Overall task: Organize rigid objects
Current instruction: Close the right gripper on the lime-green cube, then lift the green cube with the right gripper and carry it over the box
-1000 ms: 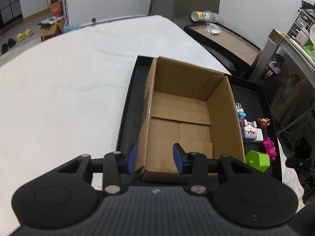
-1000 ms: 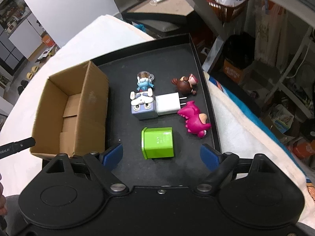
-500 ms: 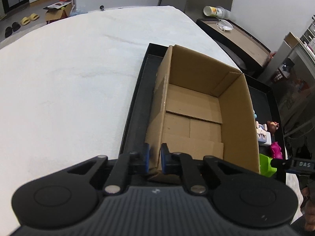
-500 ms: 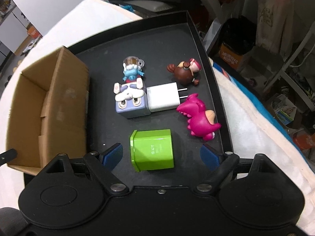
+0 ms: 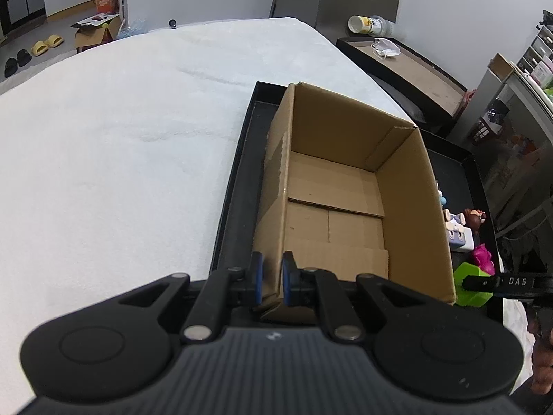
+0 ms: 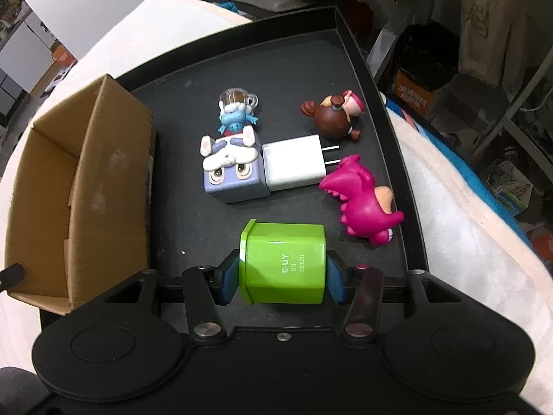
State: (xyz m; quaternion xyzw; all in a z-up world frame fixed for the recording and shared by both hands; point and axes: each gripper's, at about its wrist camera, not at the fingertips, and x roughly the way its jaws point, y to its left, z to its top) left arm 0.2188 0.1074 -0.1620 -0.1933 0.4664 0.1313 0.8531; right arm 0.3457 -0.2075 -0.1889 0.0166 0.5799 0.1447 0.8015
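Observation:
An empty cardboard box (image 5: 408, 207) stands in the left part of a black tray (image 5: 238, 200). My left gripper (image 5: 273, 276) is shut on the box's near left corner wall. In the right wrist view, a green block (image 6: 287, 259) lies on its side on the tray (image 6: 276, 65), right of the box (image 6: 103, 180). My right gripper (image 6: 282, 276) is closing on it, and both blue pads touch its sides. Beyond it lie a purple rabbit cube (image 6: 231, 169), a white charger (image 6: 293, 162), a pink dinosaur (image 6: 359, 200), a brown-haired doll (image 6: 335, 117) and a blue figure (image 6: 236, 114).
The tray rests on a white padded surface (image 5: 121, 155) that stretches far to the left. A low black table (image 5: 397, 62) with a cup and a mask stands behind. Shelves and floor clutter (image 6: 484, 69) crowd the right side beyond the tray's edge.
My left jaws have shut on the box's corner wall. My right gripper has dropped toward the tray, and its jaws have come in from wide apart onto the green block.

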